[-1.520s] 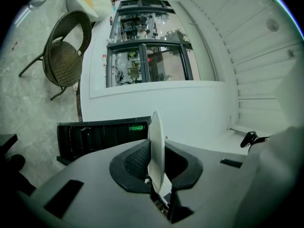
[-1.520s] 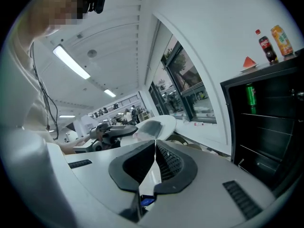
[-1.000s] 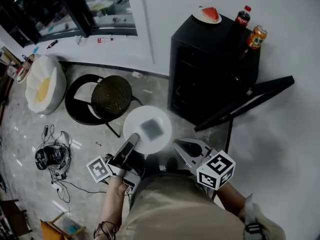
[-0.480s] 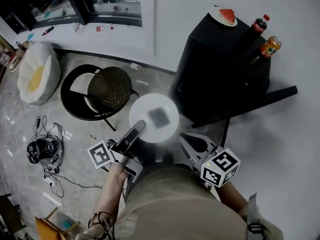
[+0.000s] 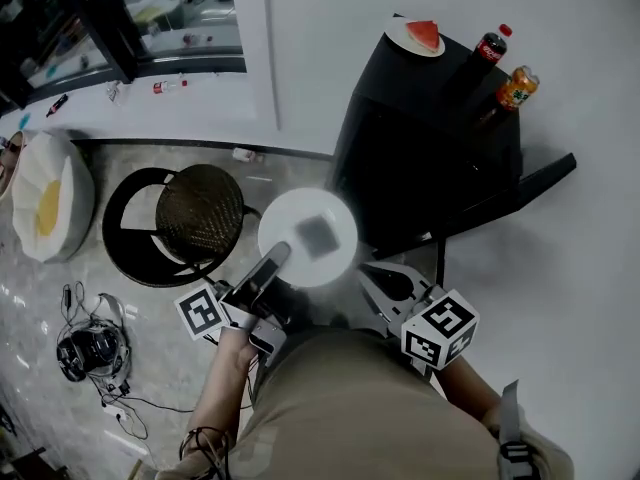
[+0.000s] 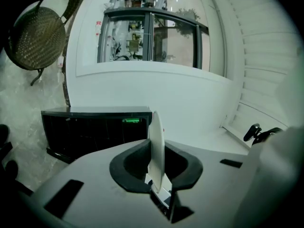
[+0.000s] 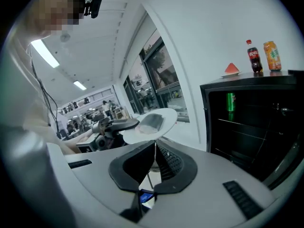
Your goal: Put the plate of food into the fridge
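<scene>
- Head view: the left gripper (image 5: pixel 278 256) held a white plate (image 5: pixel 335 266) by its near rim, level and in the air, just in front of the black fridge (image 5: pixel 430 158).
- A grey slab of food (image 5: pixel 317 233) lay near the plate's middle.
- The fridge door (image 5: pixel 505 200) stood swung open to the right.
- The right gripper (image 5: pixel 368 276) hovered near the plate's right edge, not touching it.
- On the fridge top stood a watermelon slice (image 5: pixel 421 34) on a small dish, a cola bottle (image 5: pixel 487 41) and an orange drink bottle (image 5: pixel 515 86).
- A wicker-seat chair (image 5: pixel 200 203) stood on the floor to the left.
- Left gripper view: the jaws were clamped on the plate's rim, with the plate seen edge-on. The open fridge lay beyond.
- Right gripper view: the jaws were closed together with nothing between them. A green can (image 7: pixel 230 101) sat on a fridge shelf.
</scene>
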Action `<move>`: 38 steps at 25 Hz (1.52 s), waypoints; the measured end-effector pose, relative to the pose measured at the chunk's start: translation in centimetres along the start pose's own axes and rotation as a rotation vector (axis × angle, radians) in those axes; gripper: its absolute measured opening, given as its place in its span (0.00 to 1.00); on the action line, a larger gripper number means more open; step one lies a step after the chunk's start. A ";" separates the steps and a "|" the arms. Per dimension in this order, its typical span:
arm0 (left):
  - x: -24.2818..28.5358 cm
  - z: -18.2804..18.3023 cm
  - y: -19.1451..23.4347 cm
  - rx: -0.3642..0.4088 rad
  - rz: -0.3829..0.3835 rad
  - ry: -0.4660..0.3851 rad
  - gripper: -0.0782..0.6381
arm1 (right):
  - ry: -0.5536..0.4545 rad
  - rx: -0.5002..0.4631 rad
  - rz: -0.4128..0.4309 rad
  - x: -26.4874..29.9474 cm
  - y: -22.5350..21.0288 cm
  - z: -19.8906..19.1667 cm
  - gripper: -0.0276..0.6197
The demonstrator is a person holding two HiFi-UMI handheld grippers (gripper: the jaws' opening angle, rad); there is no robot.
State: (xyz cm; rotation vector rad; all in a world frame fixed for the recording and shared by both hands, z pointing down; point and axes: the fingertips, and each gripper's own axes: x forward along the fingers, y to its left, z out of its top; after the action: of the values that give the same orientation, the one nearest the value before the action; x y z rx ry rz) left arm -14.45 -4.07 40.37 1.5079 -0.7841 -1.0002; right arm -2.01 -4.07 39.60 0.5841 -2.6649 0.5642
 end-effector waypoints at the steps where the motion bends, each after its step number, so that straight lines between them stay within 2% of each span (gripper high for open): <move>1: 0.5 0.1 0.1 -0.004 -0.002 0.023 0.16 | -0.004 0.003 -0.021 0.1 -0.3 0.2 0.08; 9: 4.2 0.0 1.3 -0.042 -0.012 0.192 0.16 | -0.025 0.065 -0.174 -0.2 -2.1 0.7 0.08; 13: 5.5 0.1 1.8 -0.048 -0.024 0.234 0.16 | -0.027 0.084 -0.226 -0.3 -2.5 0.5 0.08; 17: 6.2 0.3 2.5 -0.069 -0.025 0.236 0.16 | -0.027 0.098 -0.265 -0.4 -2.8 0.3 0.08; 23: 6.7 0.5 3.0 -0.092 -0.024 0.222 0.16 | -0.007 0.094 -0.261 0.3 -2.4 0.5 0.08; 32: 10.0 -1.0 4.0 -0.037 -0.001 0.220 0.16 | -0.007 0.119 -0.226 -0.2 -4.9 0.2 0.08; 38: 12.3 -2.1 4.9 -0.027 0.035 0.225 0.16 | 0.003 0.136 -0.221 -1.0 -7.0 -0.3 0.08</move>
State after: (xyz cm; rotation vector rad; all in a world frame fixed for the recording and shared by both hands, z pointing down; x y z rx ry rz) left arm -7.12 -14.90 43.11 1.5469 -0.6314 -0.7955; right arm 2.11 -9.51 41.59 0.9021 -2.5278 0.6832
